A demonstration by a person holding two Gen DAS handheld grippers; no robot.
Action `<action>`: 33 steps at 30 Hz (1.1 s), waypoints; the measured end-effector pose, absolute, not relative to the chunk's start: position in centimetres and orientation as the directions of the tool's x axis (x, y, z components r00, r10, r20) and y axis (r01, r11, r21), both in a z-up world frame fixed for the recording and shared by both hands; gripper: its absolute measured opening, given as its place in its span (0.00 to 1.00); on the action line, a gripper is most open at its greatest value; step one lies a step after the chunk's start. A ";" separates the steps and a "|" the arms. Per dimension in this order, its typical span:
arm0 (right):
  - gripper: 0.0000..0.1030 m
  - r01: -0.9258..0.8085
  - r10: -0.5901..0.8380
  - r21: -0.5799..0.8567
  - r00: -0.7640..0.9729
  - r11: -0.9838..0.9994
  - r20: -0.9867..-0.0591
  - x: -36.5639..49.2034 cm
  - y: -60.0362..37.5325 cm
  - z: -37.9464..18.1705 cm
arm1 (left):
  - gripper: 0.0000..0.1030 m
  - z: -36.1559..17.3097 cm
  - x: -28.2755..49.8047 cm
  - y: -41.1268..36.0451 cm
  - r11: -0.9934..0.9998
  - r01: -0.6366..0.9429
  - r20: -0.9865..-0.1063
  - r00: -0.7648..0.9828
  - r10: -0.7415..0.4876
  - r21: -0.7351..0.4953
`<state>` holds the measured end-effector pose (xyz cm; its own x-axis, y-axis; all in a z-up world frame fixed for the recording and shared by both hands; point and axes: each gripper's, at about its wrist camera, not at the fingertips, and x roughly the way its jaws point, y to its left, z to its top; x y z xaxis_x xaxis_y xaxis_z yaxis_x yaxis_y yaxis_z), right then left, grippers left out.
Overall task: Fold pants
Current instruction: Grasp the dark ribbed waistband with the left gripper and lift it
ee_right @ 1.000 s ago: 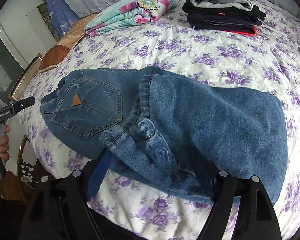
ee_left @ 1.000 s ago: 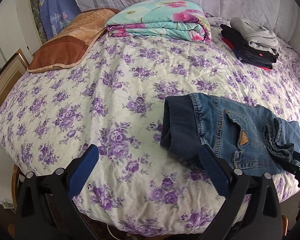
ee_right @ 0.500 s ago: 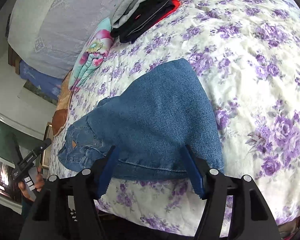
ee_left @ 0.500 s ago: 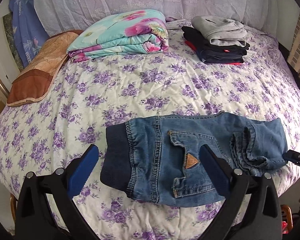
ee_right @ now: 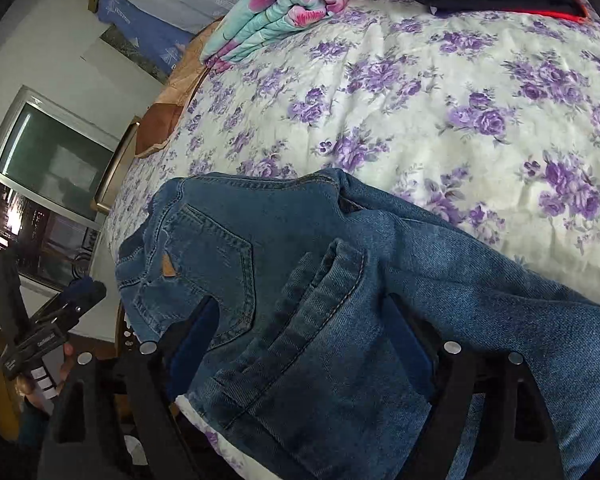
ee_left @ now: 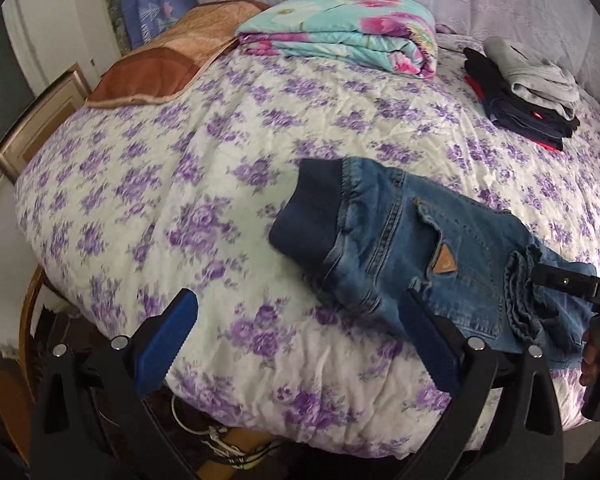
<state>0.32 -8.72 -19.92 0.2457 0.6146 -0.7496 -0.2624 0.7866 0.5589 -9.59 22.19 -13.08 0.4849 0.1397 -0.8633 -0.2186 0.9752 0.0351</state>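
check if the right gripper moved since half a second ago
Yes. The right gripper went from the plain folded end of the jeans toward their back pocket; its jaws are opening, straddling the leg cuffs.

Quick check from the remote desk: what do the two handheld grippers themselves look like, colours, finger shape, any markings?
Both match. The left gripper and right gripper have black plastic frames with silver rivets and flat blue pads with ridged edges. The left gripper's black body carries white lettering and a white striped label.
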 end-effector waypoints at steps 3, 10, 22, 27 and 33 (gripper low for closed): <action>0.83 -0.347 0.619 0.528 0.245 0.775 -0.746 -0.3 -8.2 -17.3 | 0.96 -13.9 -11.4 23.8 0.957 -0.282 -0.873 0.480 0.084 -0.063; 0.89 -0.402 0.757 0.676 0.069 0.617 -0.650 -3.9 -7.6 -17.2 | 0.95 -16.5 -12.0 25.9 0.884 -0.352 -0.844 0.530 -0.081 -0.307; 0.90 -0.303 0.658 0.602 0.134 0.739 -0.741 -6.0 -8.5 -17.6 | 0.95 -21.7 -7.3 28.0 0.699 -0.309 -0.691 0.627 -0.361 -0.645; 0.91 -0.280 0.631 0.580 0.147 0.765 -0.762 -6.6 -8.3 -17.6 | 0.94 -21.5 -6.4 27.5 0.648 -0.233 -0.609 0.655 -0.447 -0.725; 0.91 -0.276 0.628 0.577 0.155 0.769 -0.763 -6.0 -7.7 -17.4 | 0.88 -22.1 -6.4 27.2 0.586 -0.212 -0.564 0.641 -0.520 -0.782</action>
<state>-5.97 -7.71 -17.38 0.1553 0.6278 -0.7627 -0.2762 0.7689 0.5766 -6.44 27.17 -22.08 0.6409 -0.5205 -0.5642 -0.2124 0.5860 -0.7820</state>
